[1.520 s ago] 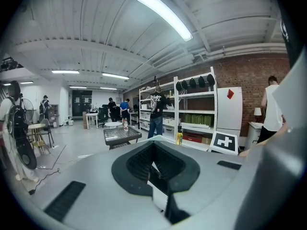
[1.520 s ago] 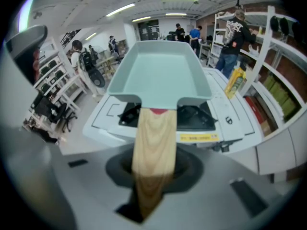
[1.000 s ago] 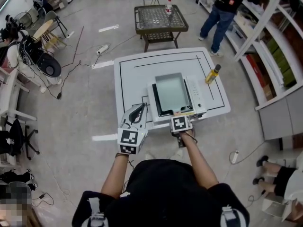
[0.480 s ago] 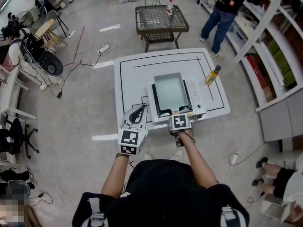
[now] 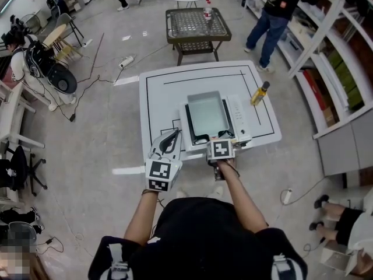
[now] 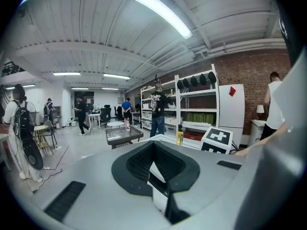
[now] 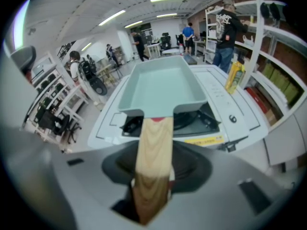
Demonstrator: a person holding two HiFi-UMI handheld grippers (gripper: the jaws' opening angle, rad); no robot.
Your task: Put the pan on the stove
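As the pan (image 5: 207, 112) is sitting on the stove (image 5: 240, 112), the right gripper (image 5: 220, 139) is opening around its handle (image 7: 153, 147); backing straight off looks next.

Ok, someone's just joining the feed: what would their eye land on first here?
First, the pale green rectangular pan sitting on the stove in the middle of the white table. Its wooden handle runs back between the jaws of the right gripper, which are opening around it. A yellow bottle stands on the table to the stove's right.
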